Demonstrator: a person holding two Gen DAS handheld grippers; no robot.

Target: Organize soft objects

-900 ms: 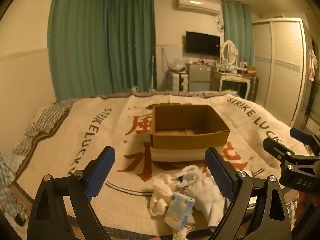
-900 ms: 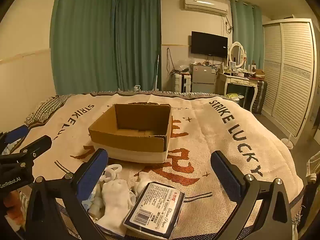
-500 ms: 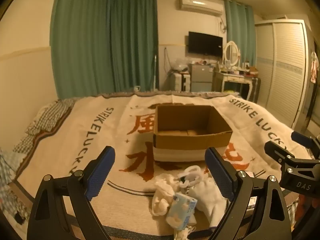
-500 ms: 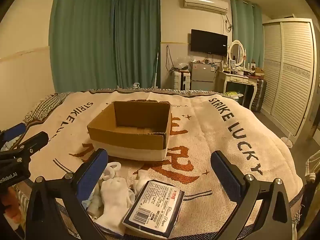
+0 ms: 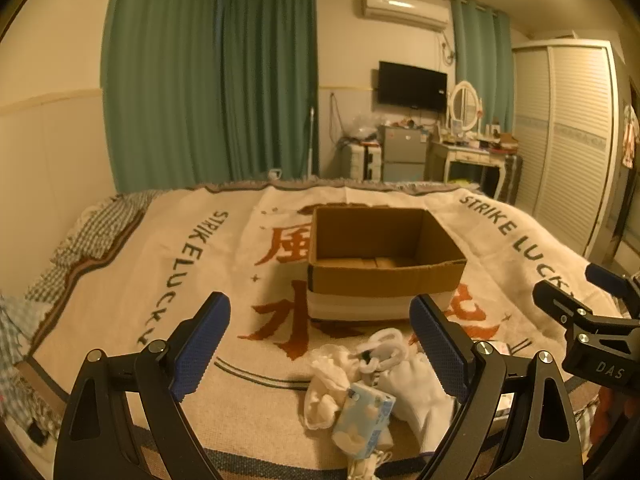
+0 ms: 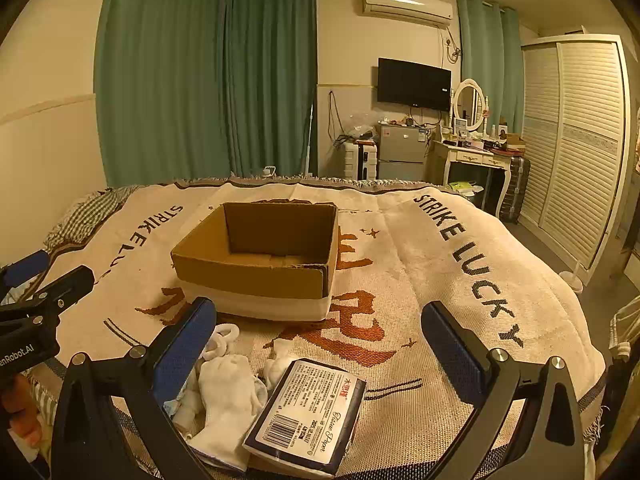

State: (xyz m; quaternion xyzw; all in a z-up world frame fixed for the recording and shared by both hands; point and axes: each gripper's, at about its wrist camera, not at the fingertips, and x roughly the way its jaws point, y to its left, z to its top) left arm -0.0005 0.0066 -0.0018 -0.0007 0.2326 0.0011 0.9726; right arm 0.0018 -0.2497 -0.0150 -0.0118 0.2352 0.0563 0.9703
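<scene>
Cardboard box (image 5: 384, 256) is sitting open-topped mid-blanket (image 5: 132, 280), and looks bare inside, though its near floor is hidden. Soft pile is lying just in front of it: white socks (image 6: 230, 392), a navy tissue pack (image 6: 308, 412), a light-blue tissue packet (image 5: 362, 416). Left gripper (image 5: 320, 344) and right gripper (image 6: 320, 344) are both hovering over the pile, jaws spread wide, gripping nothing.

Between our left fingers (image 5: 200, 340) with blue textured pads, we see white socks (image 5: 416, 388) and a pale blue pack (image 5: 364, 420) with cream blotches. Beyond the fingertips: a brown box (image 5: 384, 276), white-banded below, on a cream blanket (image 5: 132, 280) with rust characters and black lettering.
</scene>
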